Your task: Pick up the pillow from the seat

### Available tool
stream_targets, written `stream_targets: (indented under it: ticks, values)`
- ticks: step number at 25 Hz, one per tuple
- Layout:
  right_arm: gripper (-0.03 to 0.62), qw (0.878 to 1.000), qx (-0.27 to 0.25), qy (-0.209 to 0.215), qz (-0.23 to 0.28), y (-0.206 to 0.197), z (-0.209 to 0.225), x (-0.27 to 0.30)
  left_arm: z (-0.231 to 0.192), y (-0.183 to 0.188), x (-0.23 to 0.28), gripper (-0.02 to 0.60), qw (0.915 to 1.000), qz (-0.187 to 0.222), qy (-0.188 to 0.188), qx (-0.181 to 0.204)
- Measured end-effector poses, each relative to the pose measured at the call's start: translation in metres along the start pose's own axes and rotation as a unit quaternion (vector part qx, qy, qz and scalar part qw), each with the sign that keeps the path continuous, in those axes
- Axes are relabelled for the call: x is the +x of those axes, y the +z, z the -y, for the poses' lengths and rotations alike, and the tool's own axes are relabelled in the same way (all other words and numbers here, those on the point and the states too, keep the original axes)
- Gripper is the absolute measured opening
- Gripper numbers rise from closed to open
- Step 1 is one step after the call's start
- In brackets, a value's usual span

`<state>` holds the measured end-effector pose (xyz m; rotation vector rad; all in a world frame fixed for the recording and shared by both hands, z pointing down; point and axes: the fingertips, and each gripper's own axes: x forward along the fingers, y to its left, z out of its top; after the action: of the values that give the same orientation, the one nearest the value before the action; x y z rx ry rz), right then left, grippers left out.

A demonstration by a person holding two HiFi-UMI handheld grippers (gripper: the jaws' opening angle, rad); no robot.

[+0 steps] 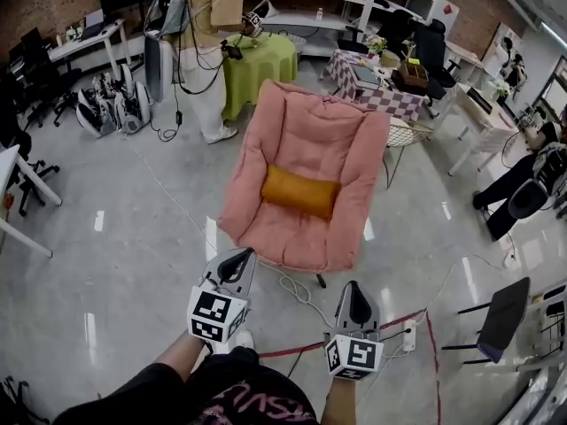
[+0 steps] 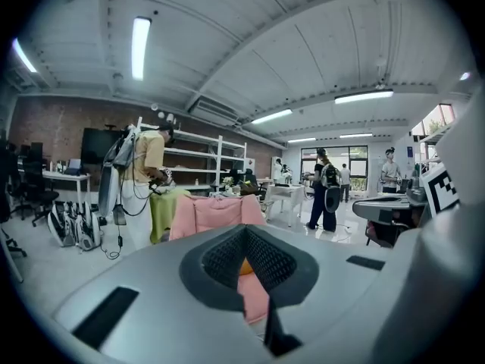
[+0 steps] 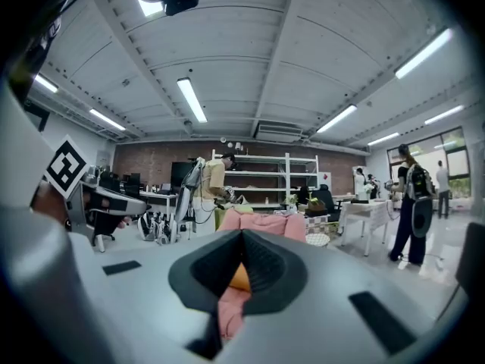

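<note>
An orange pillow (image 1: 300,191) lies across the seat of a pink padded chair (image 1: 306,140) in the middle of the head view. Both grippers hang well short of the chair, over the floor. My left gripper (image 1: 236,261) is shut with nothing in it, its tip pointing at the chair's front left. My right gripper (image 1: 357,299) is shut and empty too, a little lower and to the right. In the left gripper view a sliver of the pillow (image 2: 245,267) shows between the shut jaws, with the chair (image 2: 216,214) behind. The right gripper view shows the pillow (image 3: 239,278) the same way.
A white cable (image 1: 301,295) and a red tape line (image 1: 403,320) run over the floor between me and the chair. A person (image 1: 211,25) stands by a green-clothed round table (image 1: 261,65) behind the chair. A checked table (image 1: 376,91) stands at back right, a black folding chair (image 1: 500,317) at right.
</note>
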<state>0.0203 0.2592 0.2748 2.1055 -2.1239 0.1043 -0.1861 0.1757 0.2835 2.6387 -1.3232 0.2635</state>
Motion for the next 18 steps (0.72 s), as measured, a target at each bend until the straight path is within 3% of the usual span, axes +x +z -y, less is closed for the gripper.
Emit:
stream_targets:
  ticks: [8,18]
  values:
    - [0.019,1.000,-0.005,-0.020,-0.002,0.008,-0.009,0.040,-0.038,0.009,0.032,0.009,0.9999,0.003,-0.007,0.010]
    - [0.019,0.999,0.020,-0.035,0.005,0.017,-0.009,0.047,-0.040,0.020,0.045,0.009,0.9992,0.001,-0.040,0.003]
